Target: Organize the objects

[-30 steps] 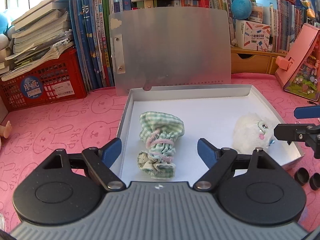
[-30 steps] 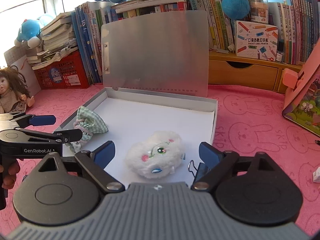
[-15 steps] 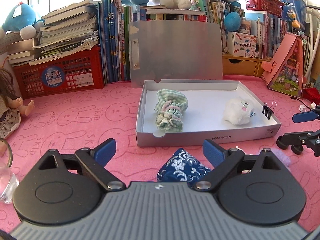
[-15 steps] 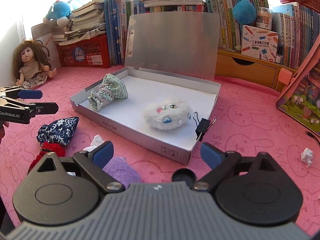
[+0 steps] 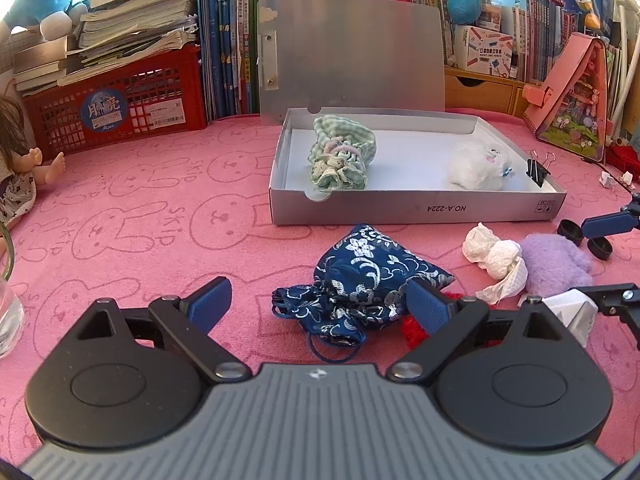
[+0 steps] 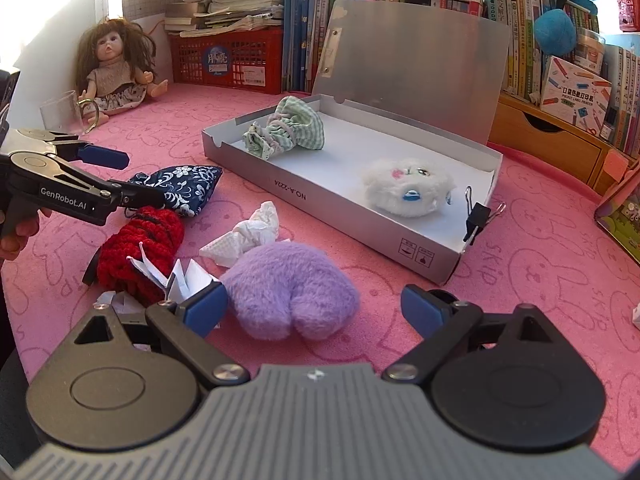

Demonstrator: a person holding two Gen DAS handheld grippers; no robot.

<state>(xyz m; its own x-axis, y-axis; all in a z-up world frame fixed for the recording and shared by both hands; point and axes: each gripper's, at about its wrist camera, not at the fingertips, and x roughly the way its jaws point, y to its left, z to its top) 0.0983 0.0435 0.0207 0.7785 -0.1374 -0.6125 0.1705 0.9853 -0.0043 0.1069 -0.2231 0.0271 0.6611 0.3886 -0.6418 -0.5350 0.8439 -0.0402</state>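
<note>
Now | both grippers pulled back fm box (image 5: 416, 210) | L gripper (image 5: 320, 304) wide over blue pouch (image 5: 368, 276) | R gripper (image 6: 314, 308) wide by purple plush (image 6: 292, 292)

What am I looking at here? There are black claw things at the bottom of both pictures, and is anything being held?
No robot: a person holds one hand tool in each hand, each with a camera looking along its jaws. One picture is from the left gripper, the other from the right gripper. Both stand open, holding nothing. On the pink cloth lies an open box holding a checked pouch and a white plush. Outside it wait a blue pouch, a purple plush, a red knit piece and crumpled tissue.
</note>
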